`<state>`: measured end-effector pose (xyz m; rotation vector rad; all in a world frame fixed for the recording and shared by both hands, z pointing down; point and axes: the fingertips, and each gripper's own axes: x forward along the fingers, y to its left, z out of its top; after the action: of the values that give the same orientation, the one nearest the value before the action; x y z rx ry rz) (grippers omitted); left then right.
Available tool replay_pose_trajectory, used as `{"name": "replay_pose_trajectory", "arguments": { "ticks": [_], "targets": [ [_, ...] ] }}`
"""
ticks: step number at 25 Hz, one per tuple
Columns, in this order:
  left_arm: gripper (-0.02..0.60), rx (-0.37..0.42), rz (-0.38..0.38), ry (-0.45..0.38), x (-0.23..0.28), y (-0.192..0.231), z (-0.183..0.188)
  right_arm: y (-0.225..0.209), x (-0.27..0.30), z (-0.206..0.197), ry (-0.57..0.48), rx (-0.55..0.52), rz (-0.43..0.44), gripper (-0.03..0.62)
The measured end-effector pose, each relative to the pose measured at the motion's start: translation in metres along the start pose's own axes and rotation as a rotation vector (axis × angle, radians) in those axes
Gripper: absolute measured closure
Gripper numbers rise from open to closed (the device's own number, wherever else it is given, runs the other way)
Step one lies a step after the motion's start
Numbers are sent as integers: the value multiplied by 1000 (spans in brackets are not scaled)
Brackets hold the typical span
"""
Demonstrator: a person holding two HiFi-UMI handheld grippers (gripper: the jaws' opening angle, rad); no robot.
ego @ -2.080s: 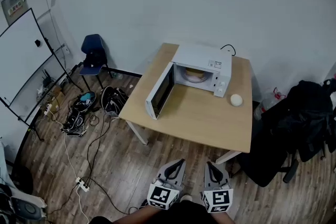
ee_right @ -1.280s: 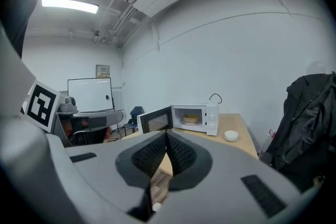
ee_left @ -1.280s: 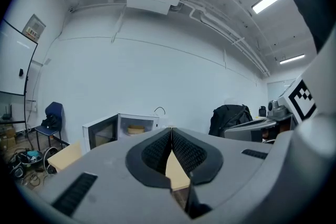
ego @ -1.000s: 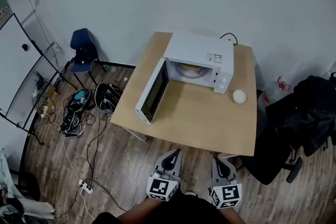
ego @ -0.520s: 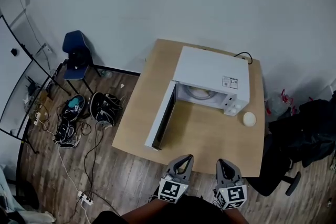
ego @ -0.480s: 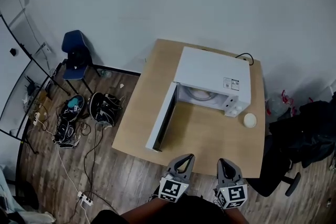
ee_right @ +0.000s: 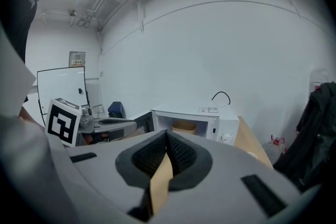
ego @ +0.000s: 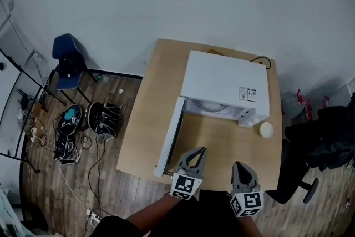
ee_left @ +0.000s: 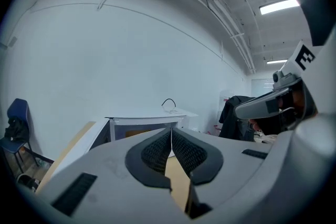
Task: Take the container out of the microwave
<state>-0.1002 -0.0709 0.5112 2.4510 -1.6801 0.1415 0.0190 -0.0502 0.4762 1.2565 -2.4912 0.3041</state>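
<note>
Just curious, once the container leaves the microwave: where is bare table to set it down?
Widest free patch: the light wooden table in front of the white microwave, between its open door at left and the small white round object at right. Another bare strip runs left of the microwave. Its right side is tight.

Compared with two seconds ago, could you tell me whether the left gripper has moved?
Yes. The left gripper has come forward toward the table: it was over the floor, and now its tips overlap the table's near edge.
</note>
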Motion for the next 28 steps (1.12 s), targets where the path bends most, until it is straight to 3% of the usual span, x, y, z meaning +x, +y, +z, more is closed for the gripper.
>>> {"name": "replay_pose_trajectory", "arguments": {
  "ticks": [9, 20, 26, 28],
  "targets": [
    [568, 135, 37, 117, 79, 38, -35, -29, 34, 2, -22, 61, 11, 537],
    [568, 220, 48, 221, 167, 75, -70, -52, 81, -1, 14, 89, 91, 537],
    [566, 336, 27, 261, 198, 87, -86, -68, 90, -15, 54, 98, 89, 537],
    [521, 376, 3, 274, 210, 87, -91, -77, 90, -23, 72, 111, 68, 537]
  ]
}}
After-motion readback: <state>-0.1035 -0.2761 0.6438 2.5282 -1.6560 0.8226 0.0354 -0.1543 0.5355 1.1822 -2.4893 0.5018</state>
